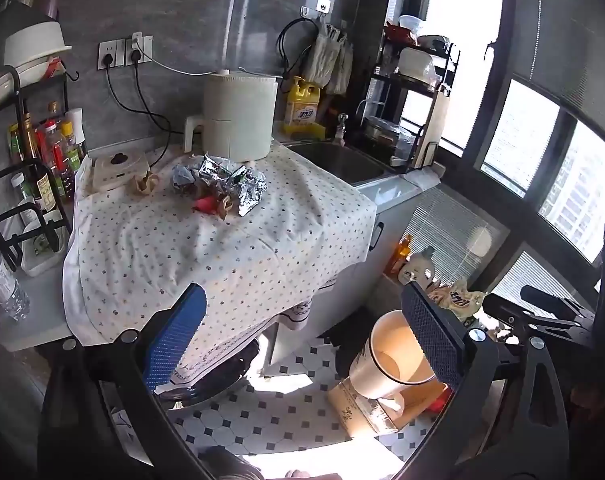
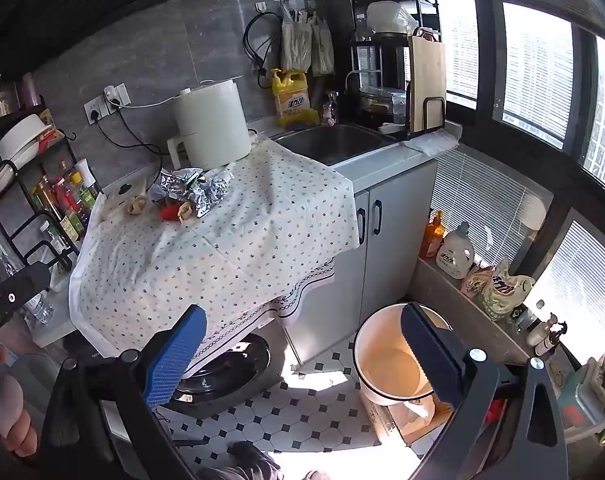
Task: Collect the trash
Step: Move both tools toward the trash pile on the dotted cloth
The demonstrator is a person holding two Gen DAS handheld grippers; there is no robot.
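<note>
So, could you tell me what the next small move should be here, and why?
Probably reach one open gripper, say the right gripper, forward to the crumpled foil on the patterned cloth. Both grippers are empty, the trash pile lies untouched, and the bin on the floor looks empty.

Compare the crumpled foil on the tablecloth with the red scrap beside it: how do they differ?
The crumpled foil is silver and shiny; the red scrap is red and dull. The foil is a large, spread heap, while the red scrap is a small piece. The foil lies nearer the white appliance; the red scrap lies at the heap's near edge. Both rest on the dotted tablecloth, untouched by either gripper.
</note>
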